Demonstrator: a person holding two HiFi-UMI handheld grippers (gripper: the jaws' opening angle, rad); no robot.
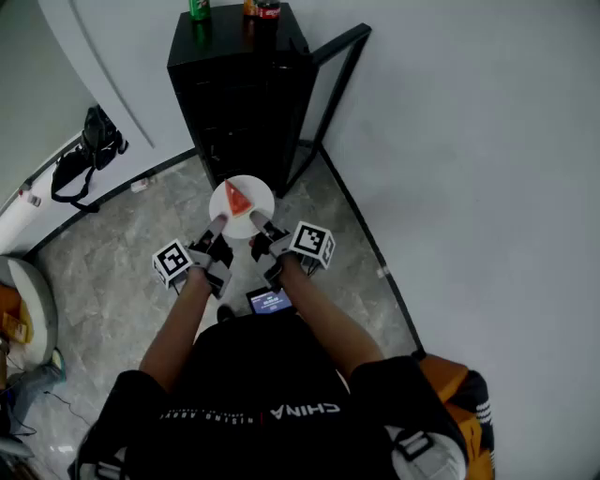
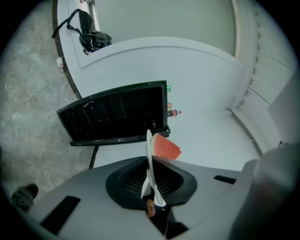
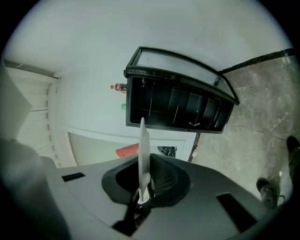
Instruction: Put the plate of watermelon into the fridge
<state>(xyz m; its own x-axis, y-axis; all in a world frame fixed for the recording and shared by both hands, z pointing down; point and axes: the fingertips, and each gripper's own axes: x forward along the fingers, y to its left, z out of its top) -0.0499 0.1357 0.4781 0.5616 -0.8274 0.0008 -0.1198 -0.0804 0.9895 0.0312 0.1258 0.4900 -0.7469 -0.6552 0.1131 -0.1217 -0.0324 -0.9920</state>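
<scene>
- White plate (image 1: 259,190) is held just in front of the fridge (image 1: 239,84), not yet inside. Your left hand-held gripper (image 1: 217,228) and right hand-held gripper (image 1: 258,225) are each clamped on its near rim.
- Loose on the plate lies the watermelon slice (image 1: 239,201). If you tilt either side, it will likely slide off.
- Beside the fridge's opening stands the open fridge door (image 1: 330,84), which a wide approach could clip.
- Inside the fridge, the shelf levels are too dark to judge. On top of the fridge, the bottles (image 1: 267,9) are cut off.
</scene>
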